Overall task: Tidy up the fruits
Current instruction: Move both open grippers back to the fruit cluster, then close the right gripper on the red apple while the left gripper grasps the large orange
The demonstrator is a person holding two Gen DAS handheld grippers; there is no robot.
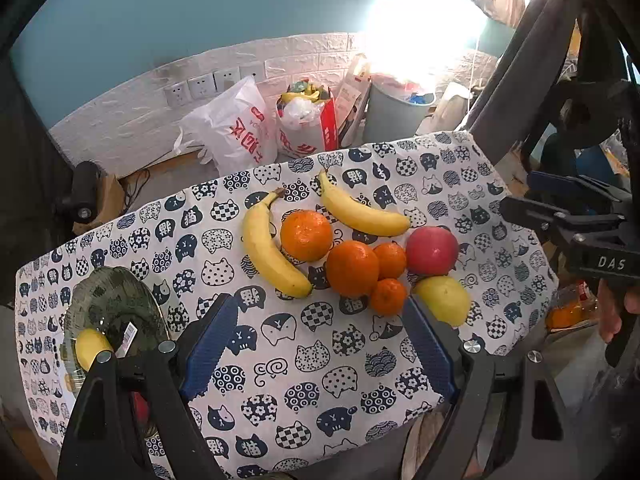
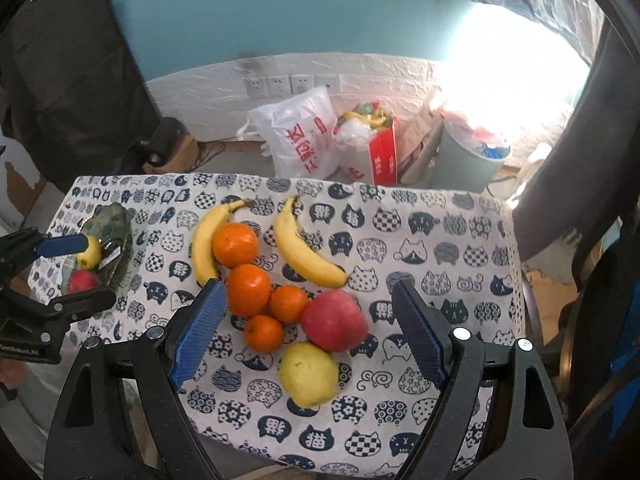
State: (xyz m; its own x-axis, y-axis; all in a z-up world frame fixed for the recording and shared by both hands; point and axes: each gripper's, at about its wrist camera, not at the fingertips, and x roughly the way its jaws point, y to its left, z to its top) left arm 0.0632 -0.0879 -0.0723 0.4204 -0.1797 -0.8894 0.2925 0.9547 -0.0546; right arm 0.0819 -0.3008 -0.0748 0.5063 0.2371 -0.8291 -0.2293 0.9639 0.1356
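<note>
**Both tools spread, fruit pile on table, two fruits in dish**

Left tool (image 1: 316, 344) spread wide, nothing between its blue pads, hanging over the cat-print cloth on the table (image 1: 288, 364). Right tool (image 2: 308, 336) also spread and empty, above the near end of the pile, the yellow pear (image 2: 308, 374) and red apple (image 2: 334, 320) showing between its fingers.

Pile mid-table, fruits touching or just beside each other: two bananas (image 2: 204, 240) (image 2: 304, 246), two large oranges (image 2: 235, 245) (image 2: 248, 290), two small oranges (image 2: 288, 304) (image 2: 264, 333), plus the apple and pear.

Green glass dish (image 2: 116, 224) at the table's left end holds a yellow fruit (image 2: 90, 252) and a red fruit (image 2: 82, 280). Left tool is just beside the dish in the right wrist view.
</note>
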